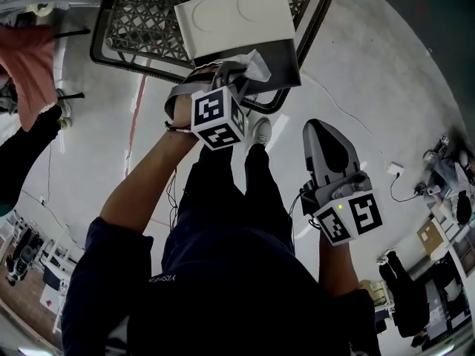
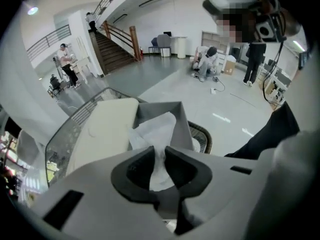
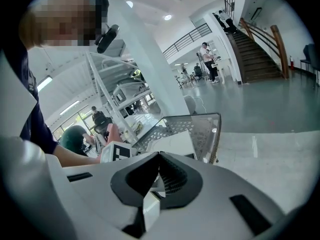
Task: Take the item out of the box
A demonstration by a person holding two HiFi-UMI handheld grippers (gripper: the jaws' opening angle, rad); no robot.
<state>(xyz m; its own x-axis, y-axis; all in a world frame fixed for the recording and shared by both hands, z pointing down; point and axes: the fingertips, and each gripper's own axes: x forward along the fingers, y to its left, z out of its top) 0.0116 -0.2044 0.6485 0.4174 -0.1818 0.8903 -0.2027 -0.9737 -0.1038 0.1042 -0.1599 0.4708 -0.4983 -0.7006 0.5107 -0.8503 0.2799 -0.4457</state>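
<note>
An open box with a white lid (image 1: 234, 17) and grey inner walls (image 1: 286, 61) rests on a black mesh basket (image 1: 141, 13). Crumpled white tissue paper (image 1: 256, 65) sticks up out of the box. My left gripper (image 1: 230, 76) is at the box's near edge. In the left gripper view the paper (image 2: 157, 129) runs down between the dark pads (image 2: 137, 166), and my left gripper (image 2: 159, 156) is shut on it. My right gripper (image 1: 318, 126) hangs lower right, away from the box. Its jaws (image 3: 159, 155) meet at the tip with nothing between them; the box (image 3: 172, 143) lies beyond.
The basket's mesh wall (image 3: 200, 126) stands on a pale polished floor. A pink cloth (image 1: 30, 65) hangs at the left. White cable and a plug (image 1: 393, 170) lie on the floor at the right. People (image 2: 207, 61) and a staircase (image 2: 115, 44) are far off.
</note>
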